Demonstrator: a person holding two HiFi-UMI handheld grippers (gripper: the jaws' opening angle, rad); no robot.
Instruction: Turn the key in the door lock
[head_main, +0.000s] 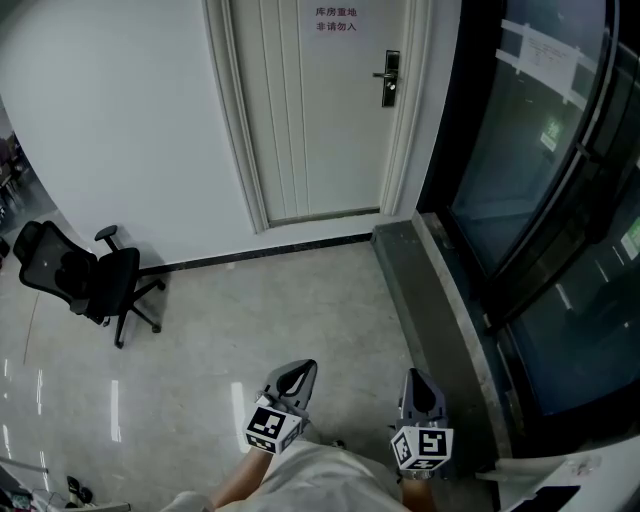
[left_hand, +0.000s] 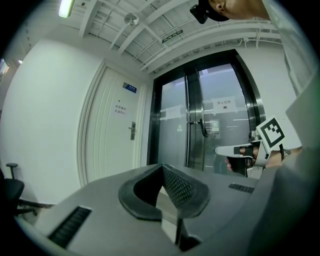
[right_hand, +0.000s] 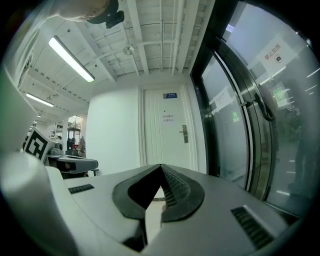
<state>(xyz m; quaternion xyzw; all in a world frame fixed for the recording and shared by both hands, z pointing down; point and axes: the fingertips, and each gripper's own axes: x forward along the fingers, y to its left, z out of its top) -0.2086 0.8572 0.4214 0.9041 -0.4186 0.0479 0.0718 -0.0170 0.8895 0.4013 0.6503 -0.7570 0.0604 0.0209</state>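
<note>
Two hand-held grippers are seen at 6 o'clock in the head view, held low and close to the person's body. The left gripper (head_main: 297, 372) is clenched, its jaws brought together at the tip with nothing between them. The right gripper (head_main: 418, 380) is clenched and empty in the same way. Both are pointed roughly level toward 12 o'clock, which is judged to suit an approach rather than a reach, since bare grey floor (head_main: 260, 310) lies between them and the target. At 12 o'clock, well apart from the grippers, a closed white door (head_main: 310, 120) is set in a white wall (head_main: 130, 130), with a small printed notice (head_main: 335, 20) near its top. The lock (head_main: 390, 78), a dark plate with a lever handle, is mounted at the door's right edge, at about 1 o'clock. Whether a key is seated in it cannot be told, as it is too small. A black office chair (head_main: 90, 275) stands at 9 o'clock against the wall. Dark glass doors (head_main: 540, 180) run along 3 o'clock. The task is judged not yet begun.
</note>
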